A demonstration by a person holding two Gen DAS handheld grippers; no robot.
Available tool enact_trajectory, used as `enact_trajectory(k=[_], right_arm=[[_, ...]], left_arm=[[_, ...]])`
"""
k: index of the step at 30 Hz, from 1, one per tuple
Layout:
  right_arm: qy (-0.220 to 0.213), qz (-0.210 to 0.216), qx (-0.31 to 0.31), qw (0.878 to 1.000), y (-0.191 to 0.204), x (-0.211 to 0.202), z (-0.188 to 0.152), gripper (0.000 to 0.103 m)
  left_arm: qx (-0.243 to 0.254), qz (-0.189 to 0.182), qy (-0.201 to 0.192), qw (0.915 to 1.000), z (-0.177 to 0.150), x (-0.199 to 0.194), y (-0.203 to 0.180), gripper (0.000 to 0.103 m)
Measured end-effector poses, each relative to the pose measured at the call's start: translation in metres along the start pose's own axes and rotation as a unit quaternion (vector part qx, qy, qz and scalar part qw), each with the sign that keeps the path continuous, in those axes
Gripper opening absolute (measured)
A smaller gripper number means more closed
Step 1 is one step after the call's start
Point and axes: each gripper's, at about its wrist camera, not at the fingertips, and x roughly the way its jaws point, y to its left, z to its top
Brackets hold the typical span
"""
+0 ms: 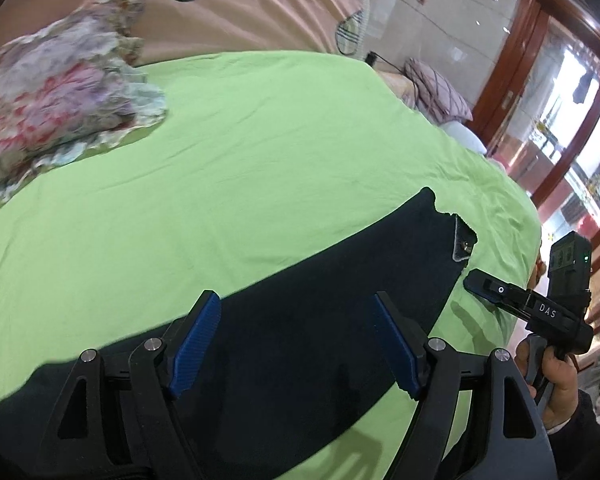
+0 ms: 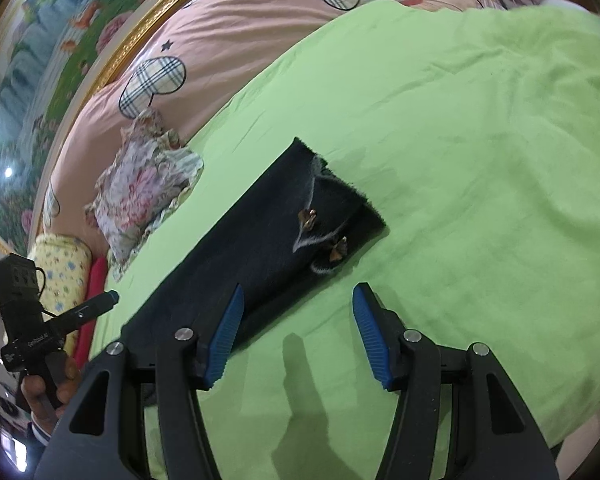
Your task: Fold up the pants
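Dark navy pants (image 1: 300, 344) lie flat in a long strip on the green bed sheet (image 1: 259, 140). Their frayed hem end with two small metal ornaments shows in the right wrist view (image 2: 283, 232). My left gripper (image 1: 295, 344) is open and empty, hovering over the middle of the pants. My right gripper (image 2: 297, 332) is open and empty, just above the sheet beside the pants' near edge. It also shows in the left wrist view (image 1: 476, 284), close to the hem end. The left gripper shows in the right wrist view (image 2: 109, 298) at the pants' other end.
A floral pillow (image 1: 63, 96) lies at the far left of the bed, in the right wrist view (image 2: 143, 184) too. A pink quilt with plaid hearts (image 1: 259, 4) lies behind. A wooden door frame (image 1: 512, 52) stands at right. A yellow roll (image 2: 61, 264) lies by the bed's edge.
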Motion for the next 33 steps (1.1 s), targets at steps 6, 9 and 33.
enact_trajectory(k=[6,9,33], right_arm=[[-0.022,0.013,0.051,0.998,-0.010,0.007,0.010,0.054],[-0.027,0.025,0.077,0.996,-0.018,0.013,0.014,0.031],[-0.035,0.067,0.077,0.994,-0.036,0.005,0.008,0.012]], left_arm=[[0.047,-0.030,0.031,0.9980,0.032,0.031,-0.028,0.078],[0.069,-0.046,0.052,0.9953,0.049,0.052,-0.043,0.078],[0.143,-0.160,0.171,0.9616,0.086,0.160,-0.120,0.012]])
